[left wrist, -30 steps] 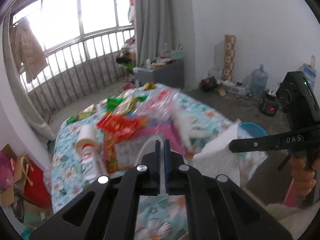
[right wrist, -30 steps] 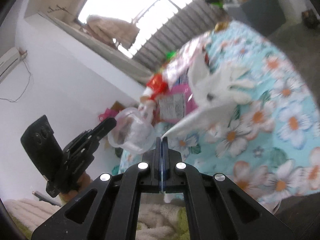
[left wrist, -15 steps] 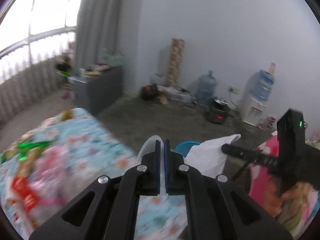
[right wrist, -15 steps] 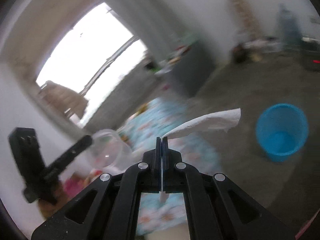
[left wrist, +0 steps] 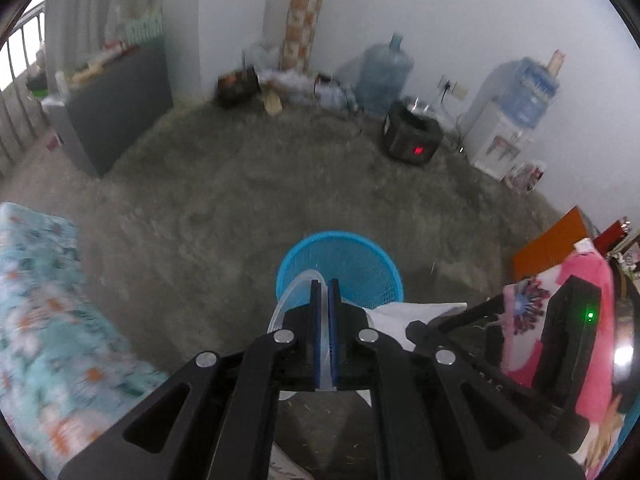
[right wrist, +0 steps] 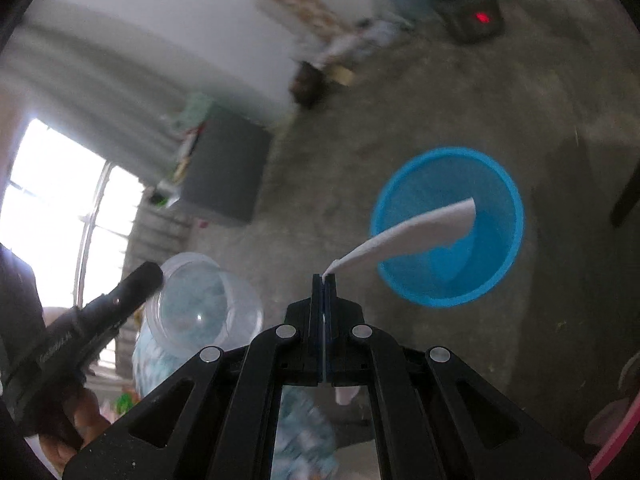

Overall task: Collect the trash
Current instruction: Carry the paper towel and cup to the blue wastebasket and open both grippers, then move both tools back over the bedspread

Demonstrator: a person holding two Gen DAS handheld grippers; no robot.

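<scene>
- Far left, the flowered bedspread sits at the edge of the left-wrist view, blurred.
- Left gripper is clamped tight on the rim of a clear plastic cup, with the cup's wall pinched between its jaws. The cup hangs short of the bin, over bare concrete floor.
- Centre stage, the blue basket bin stands open-mouthed on the floor and looks empty.
- Right gripper is fully shut on one corner of a white tissue, whose loose end droops across the bin's opening.
- My call: this is the drop. The tissue looks lined up, though being so light it could drift, so lower it towards the rim before letting go.
- The cup needs carrying further over the mouth before release, or it may clip the rim and roll away.
</scene>
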